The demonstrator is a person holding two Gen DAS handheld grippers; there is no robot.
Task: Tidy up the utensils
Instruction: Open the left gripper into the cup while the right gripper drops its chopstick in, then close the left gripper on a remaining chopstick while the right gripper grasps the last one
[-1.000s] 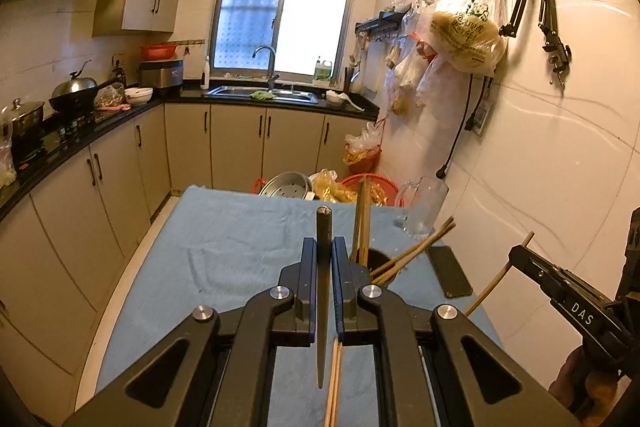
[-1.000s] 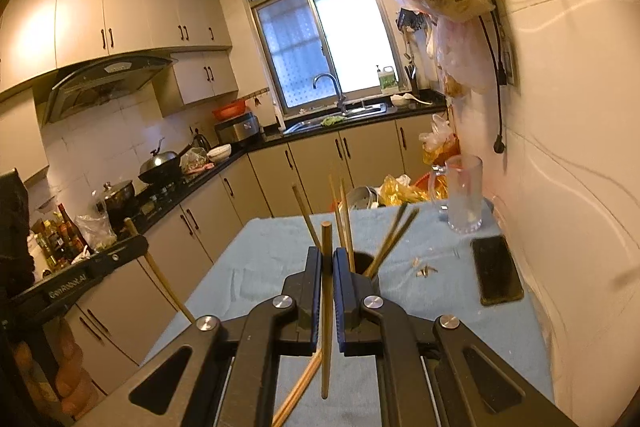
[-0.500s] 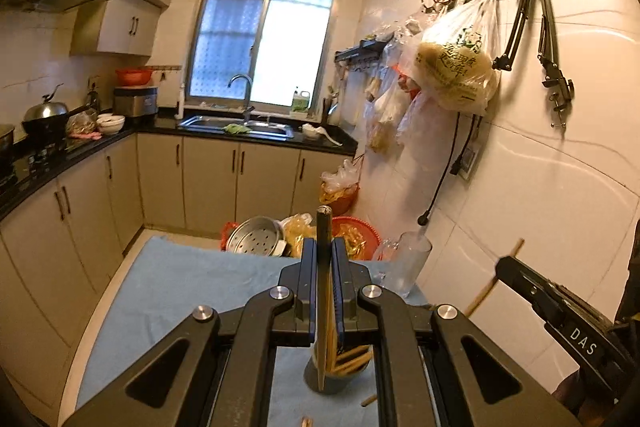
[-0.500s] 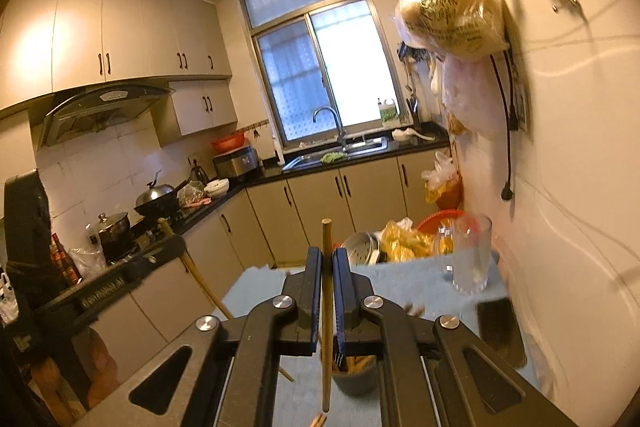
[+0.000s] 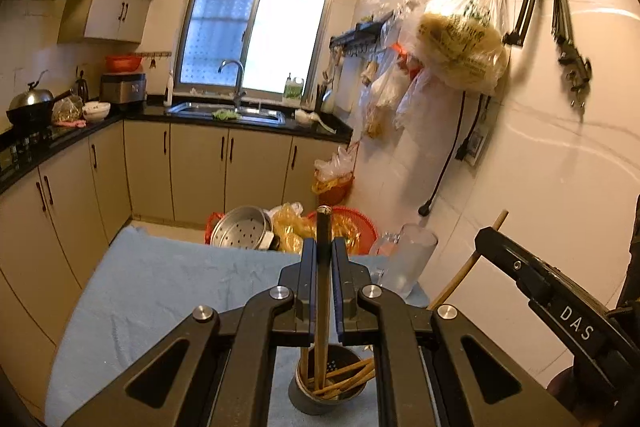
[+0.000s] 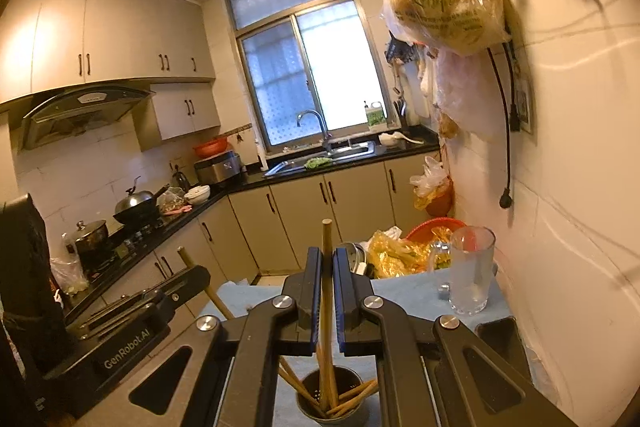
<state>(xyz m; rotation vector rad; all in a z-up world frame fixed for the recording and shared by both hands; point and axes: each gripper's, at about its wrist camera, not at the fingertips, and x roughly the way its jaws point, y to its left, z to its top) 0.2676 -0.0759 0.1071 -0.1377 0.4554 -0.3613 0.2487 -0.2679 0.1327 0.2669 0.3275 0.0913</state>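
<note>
My left gripper (image 5: 323, 247) is shut on a dark chopstick (image 5: 322, 267), held upright with its lower end inside a grey metal utensil cup (image 5: 332, 395) that holds several wooden chopsticks. My right gripper (image 6: 327, 255) is shut on a light wooden chopstick (image 6: 327, 287), also upright with its lower end in the same cup (image 6: 334, 403). The right gripper shows at the right of the left wrist view (image 5: 560, 299), and the left gripper at the left of the right wrist view (image 6: 132, 327). The cup stands on a table with a blue cloth (image 5: 160, 291).
A clear glass mug (image 6: 470, 271) stands at the table's far right, a dark phone (image 6: 498, 335) lies near it. The tiled wall (image 5: 560, 167) runs close on the right. A steamer pot (image 5: 240, 231) and red baskets (image 5: 352, 227) sit beyond the table's far edge.
Both grippers rose and tilted upright over the cup, bringing their chopsticks from above the cloth to standing with the lower ends inside the cup.
</note>
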